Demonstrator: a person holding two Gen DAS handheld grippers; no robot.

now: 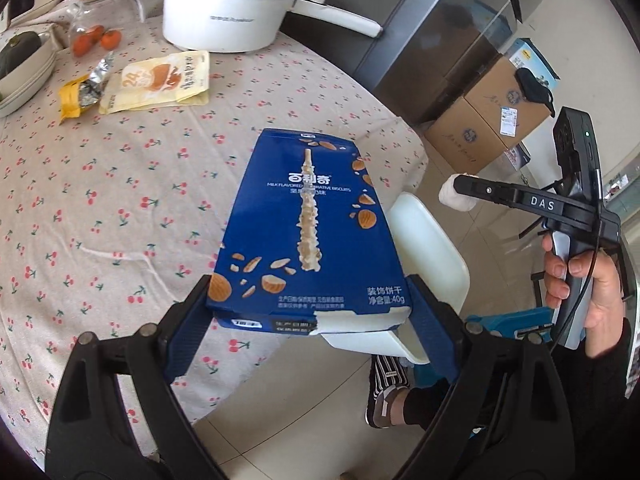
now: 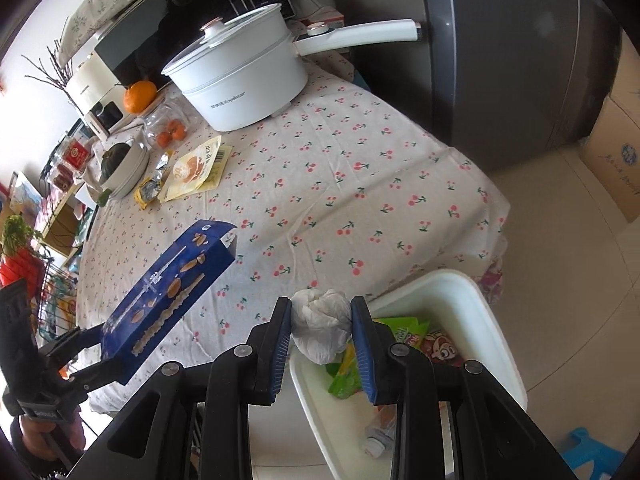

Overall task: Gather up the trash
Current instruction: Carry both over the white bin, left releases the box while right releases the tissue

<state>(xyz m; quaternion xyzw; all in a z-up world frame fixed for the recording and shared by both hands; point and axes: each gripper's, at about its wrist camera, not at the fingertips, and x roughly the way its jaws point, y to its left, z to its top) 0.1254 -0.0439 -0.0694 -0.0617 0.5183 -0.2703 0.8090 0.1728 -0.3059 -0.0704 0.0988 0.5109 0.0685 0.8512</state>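
Note:
My left gripper (image 1: 308, 320) is shut on the near end of a blue biscuit box (image 1: 308, 220), held above the table's edge; the torn end flap faces me. The right wrist view shows the same box (image 2: 172, 284) and left gripper (image 2: 90, 354) at lower left. My right gripper (image 2: 322, 320) is shut on a crumpled white tissue (image 2: 320, 328), just above the rim of a white bin (image 2: 492, 320) that holds green wrappers (image 2: 344, 376). A yellow snack pouch (image 1: 160, 80) and a foil wrapper (image 1: 84, 92) lie on the cherry-print tablecloth (image 1: 100, 200).
A white electric pot (image 2: 240, 76) with a long handle stands at the table's far side, beside a jar of oranges (image 2: 170, 130) and a bowl (image 2: 124, 168). A grey fridge (image 2: 500, 60) and cardboard boxes (image 1: 488, 120) stand beyond. A blue stool (image 2: 588, 452) sits on the floor.

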